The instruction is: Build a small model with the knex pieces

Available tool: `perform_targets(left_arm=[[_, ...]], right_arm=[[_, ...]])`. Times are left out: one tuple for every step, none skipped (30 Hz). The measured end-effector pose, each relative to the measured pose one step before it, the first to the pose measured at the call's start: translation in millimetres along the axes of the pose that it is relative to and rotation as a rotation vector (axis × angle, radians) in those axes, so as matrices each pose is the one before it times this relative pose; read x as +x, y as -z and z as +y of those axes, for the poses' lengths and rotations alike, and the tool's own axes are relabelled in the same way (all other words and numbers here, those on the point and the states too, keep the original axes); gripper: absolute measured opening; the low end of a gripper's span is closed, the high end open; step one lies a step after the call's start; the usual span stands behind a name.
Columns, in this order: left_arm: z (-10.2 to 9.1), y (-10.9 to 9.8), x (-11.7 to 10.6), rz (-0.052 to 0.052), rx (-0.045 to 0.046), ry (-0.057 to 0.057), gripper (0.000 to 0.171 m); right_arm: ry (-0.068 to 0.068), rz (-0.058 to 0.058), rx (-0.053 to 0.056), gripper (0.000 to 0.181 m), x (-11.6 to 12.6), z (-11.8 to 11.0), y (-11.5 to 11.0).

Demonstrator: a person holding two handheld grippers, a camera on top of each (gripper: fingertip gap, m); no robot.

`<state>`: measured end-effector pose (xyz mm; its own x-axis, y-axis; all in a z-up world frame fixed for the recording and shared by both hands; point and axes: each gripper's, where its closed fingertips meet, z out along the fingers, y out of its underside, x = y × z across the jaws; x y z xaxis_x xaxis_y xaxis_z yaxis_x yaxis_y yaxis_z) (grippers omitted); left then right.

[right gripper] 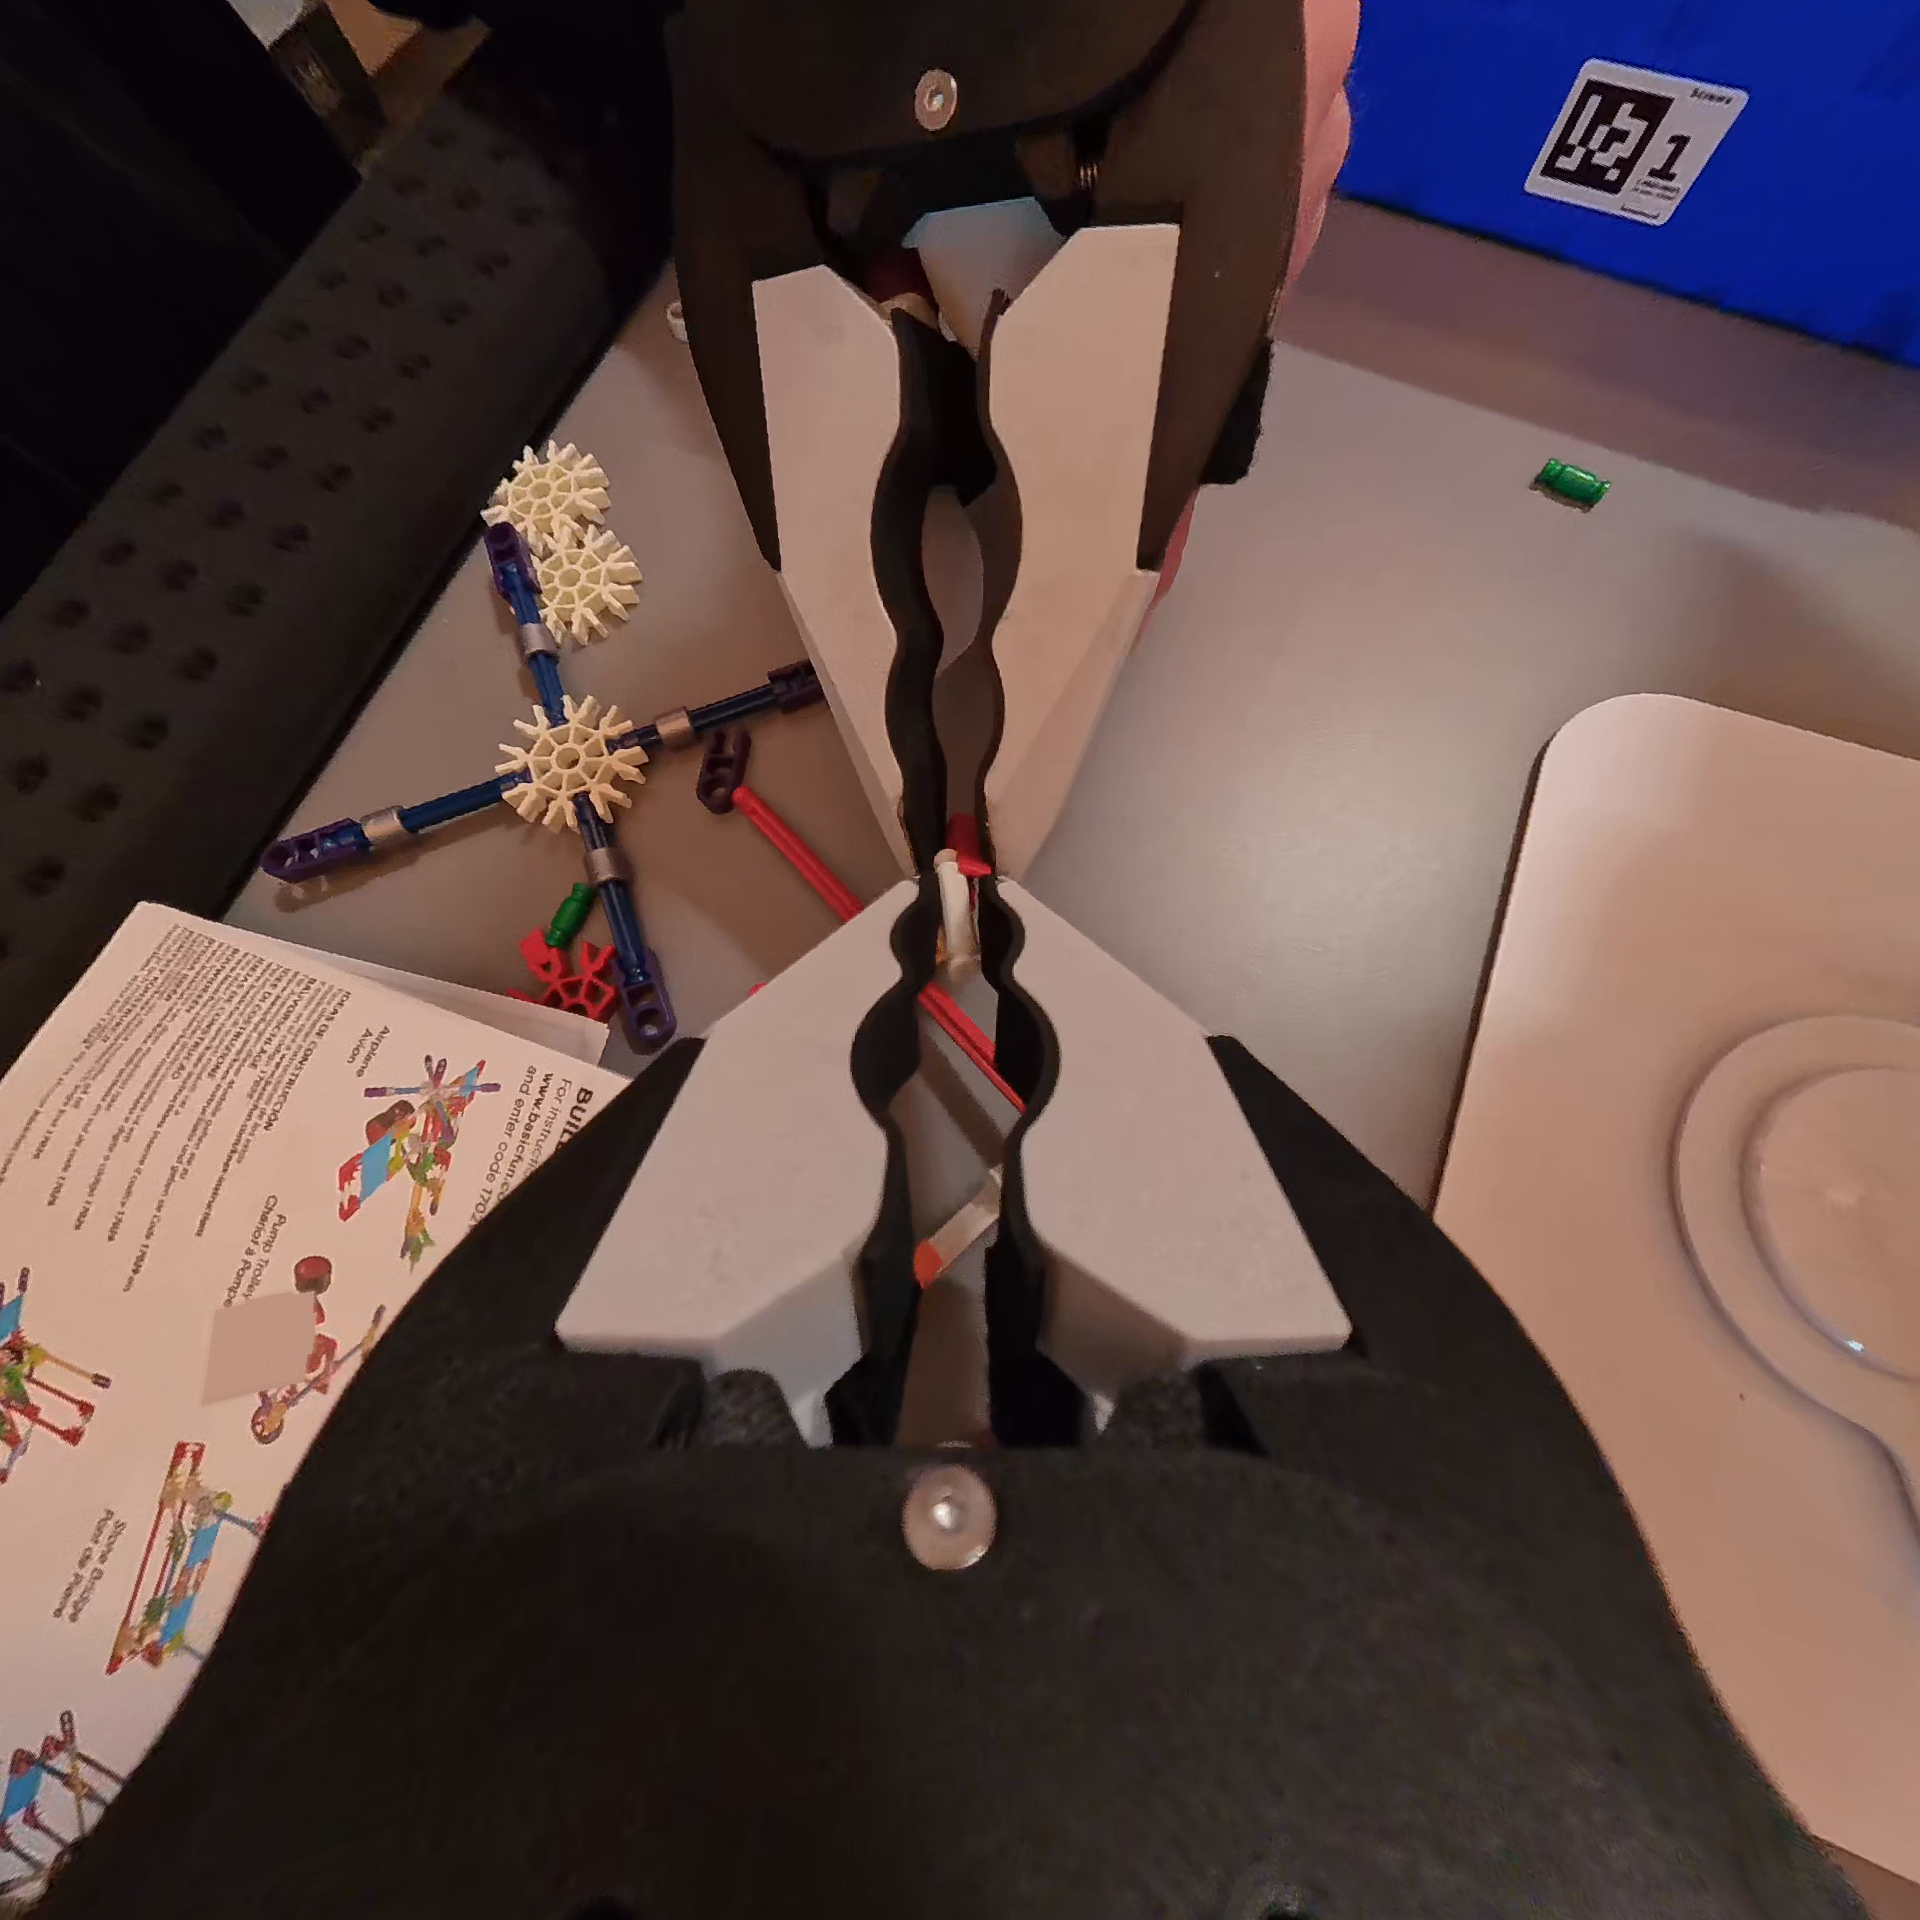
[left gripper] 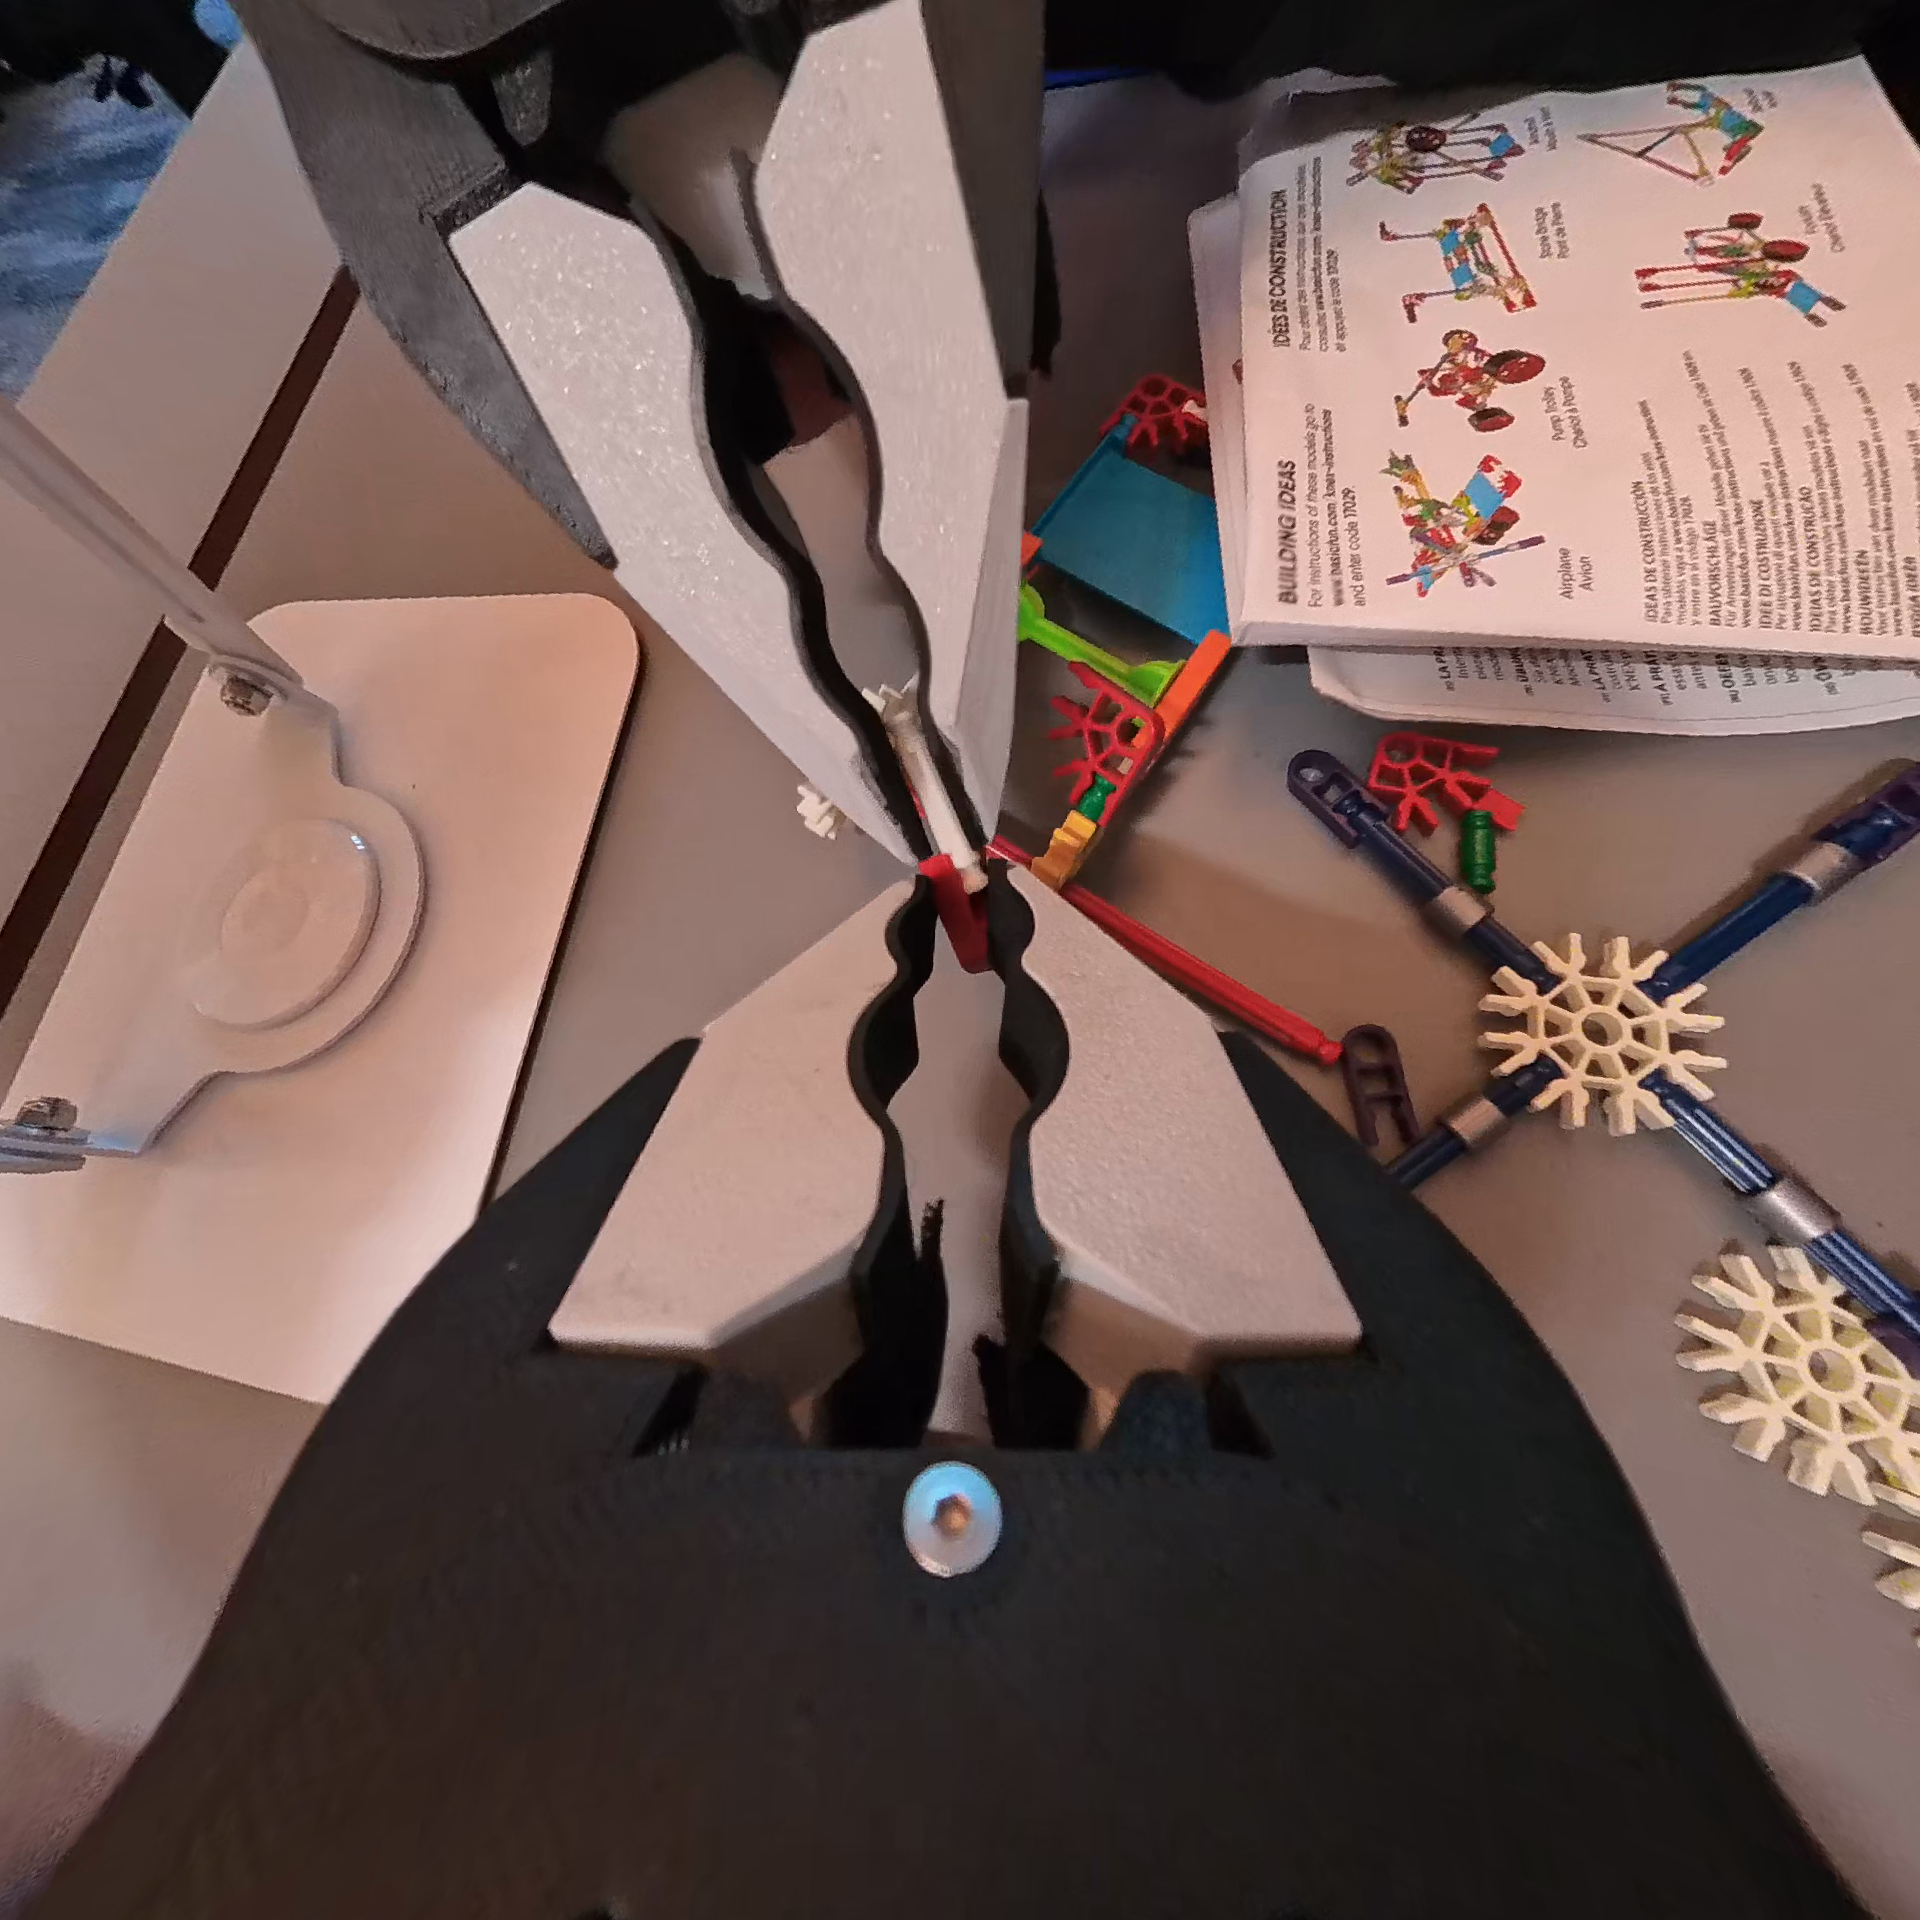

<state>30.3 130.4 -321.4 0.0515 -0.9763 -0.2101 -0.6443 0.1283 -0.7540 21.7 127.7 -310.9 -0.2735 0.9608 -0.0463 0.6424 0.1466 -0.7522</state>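
Nearest the lens, black body of left gripper (left gripper: 961, 883), pale fingers (left gripper: 790, 1122) drawn nearly together and pinching a red connector (left gripper: 961, 920) at the very tips. At 12 o'clock from those tips, tip to tip, right gripper (left gripper: 951, 821), reaching in from the far side and tilted slightly toward 11 o'clock, pinching a short white rod (left gripper: 935, 795). Rod's long axis along the line of both grippers, running 11 to 5 o'clock, its near end touching the red connector. Both grippers equally close, meeting at the joint above the worktop (left gripper: 436, 499).

Left to right across the worktop: at 9 o'clock a pale stand base (left gripper: 312, 935); at 2 o'clock a part-built frame (left gripper: 1122, 582) with a blue panel; a thin red rod (left gripper: 1195, 971) running toward 4 o'clock; at 3 o'clock a white snowflake hub (left gripper: 1595, 1029) with blue spokes; at 1 o'clock a printed leaflet (left gripper: 1558, 364).

From the right wrist view, same meeting mirrored: right gripper (right gripper: 956, 914) in the foreground, white rod (right gripper: 951, 914) between its tips, left gripper (right gripper: 951, 831) opposite at 12 o'clock with the red connector (right gripper: 964, 836).
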Motion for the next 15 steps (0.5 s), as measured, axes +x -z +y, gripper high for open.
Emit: perform_targets(left_arm=[[1.27,-0.33,-0.6,-0.0022,-0.00023,0.013,0.007],[0.0,0.21,-0.14,0.0035,0.00897,0.0232,0.007],[-0.12,0.14,-0.38,-0.0009,0.00928,0.023,0.007],[0.61,-0.14,-1.6,-0.0102,0.00228,0.0154,0.006],[0.34,0.01,-0.46,-0.0002,-0.002,0.0151,0.006],[0.04,0.3,0.02,0.0001,-0.00479,0.0032,0.006],[0.66,-0.14,-0.84,-0.0078,-0.00973,0.0001,0.006],[0.5,-0.69,-0.49,-0.0053,-0.00669,0.0106,0.006],[0.34,0.01,-0.16,-0.001,-0.00084,0.0097,0.006],[0.69,-0.21,-0.49,-0.0024,-0.00022,0.0131,0.006],[0.99,-0.52,-0.56,-0.0048,-0.00307,0.011,0.006],[0.93,-0.12,-0.4,-0.0066,-0.00376,0.0019,0.006],[-0.02,0.06,-0.24,-0.005,0.00105,0.0085,0.006],[0.51,-0.53,-0.24,-0.0041,-0.00322,0.0068,0.006],[0.41,-0.14,-0.35,-0.0081,-0.00475,-0.0109,0.006]], right_arm=[[0.0047,0.0069,-0.0041,0.005,0.92,0.21,-0.91],[0.0013,0.0021,0.0029,0.005,0.58,-0.22,-0.29],[0.0027,0.0049,0.0025,0.004,0.99,0.02,-0.05],[0.0043,0.0085,-0.0045,0.004,1.28,0.33,-0.33],[0.004,0.006,-0.0082,0.004,0.31,-0.03,-0.47],[0.0025,0.0048,-0.0088,0.004,0.05,-0.11,-0.43],[0.0017,0.008,-0.012,0.004,0.51,0.43,-0.52],[0.0034,0.0092,-0.0117,0.003,0.53,0.53,-0.49],[0.001,0.0074,-0.0075,0.003,0.41,0.2,-0.49],[-0.001,0.0091,-0.01,0.003,0.62,0.42,-0.85],[-0.0008,0.0104,-0.014,0.003,0.74,0.59,-1.07],[0.0,0.0078,-0.0109,0.003,0.44,0.15,-0.69],[0.0033,0.0068,-0.0086,0.003,0.48,0.18,-0.34],[0.0036,0.007,-0.0109,0.003,0.35,0.51,-0.4],[0.0011,0.0058,-0.0072,0.003,0.43,0.23,-0.31]])
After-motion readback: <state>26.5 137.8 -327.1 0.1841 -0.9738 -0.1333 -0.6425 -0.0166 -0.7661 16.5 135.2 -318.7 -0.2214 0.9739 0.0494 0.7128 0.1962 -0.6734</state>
